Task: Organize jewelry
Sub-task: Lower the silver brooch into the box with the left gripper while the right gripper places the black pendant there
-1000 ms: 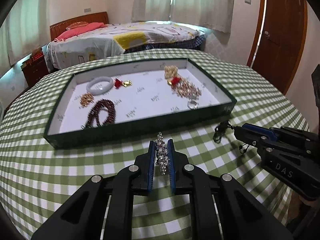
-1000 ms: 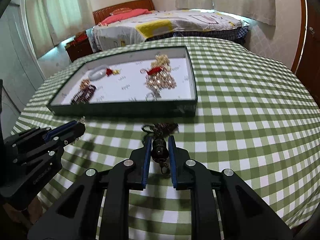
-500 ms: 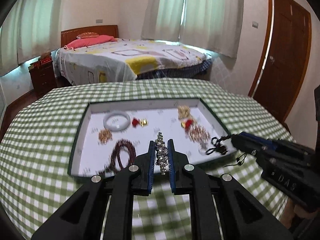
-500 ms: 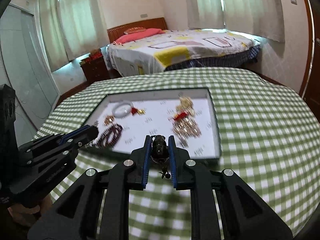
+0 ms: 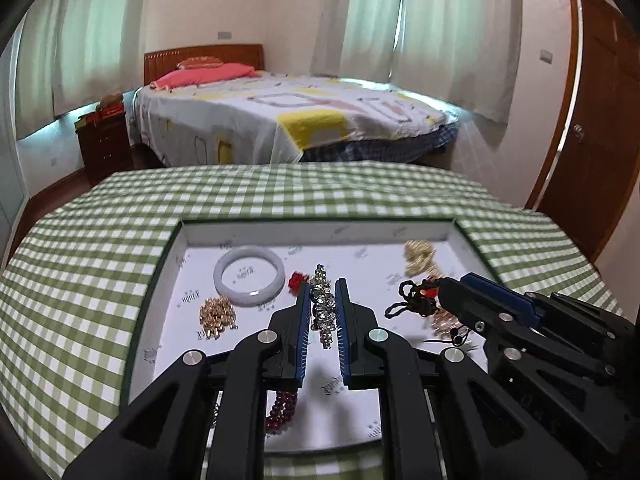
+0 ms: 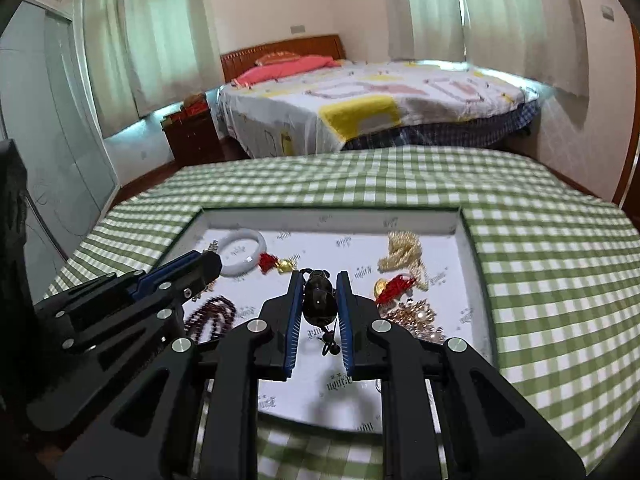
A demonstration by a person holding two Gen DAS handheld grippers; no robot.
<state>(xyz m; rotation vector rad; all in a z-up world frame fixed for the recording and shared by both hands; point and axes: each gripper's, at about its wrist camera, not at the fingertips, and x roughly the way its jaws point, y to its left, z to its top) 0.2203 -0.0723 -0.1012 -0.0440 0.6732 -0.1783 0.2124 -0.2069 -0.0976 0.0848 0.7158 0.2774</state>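
Both tools now over tray (image 5: pixel 160 276), dark pendant (image 6: pixel 318 300) cord partly hidden, prob. knotted

free: bare white floor of tray (image 5: pixel 352 248) at middle and near edge | blocked left: white bangle (image 5: pixel 249 276), red beads (image 5: pixel 282 410) | blocked right: gold pile (image 6: pixel 404 250), right tongs (image 5: pixel 448 300)

rhinestone bracelet (image 5: pixel 322 307): held upright above tray (image 5: pixel 280 229) | dark pendant (image 6: pixel 319 295): held above tray
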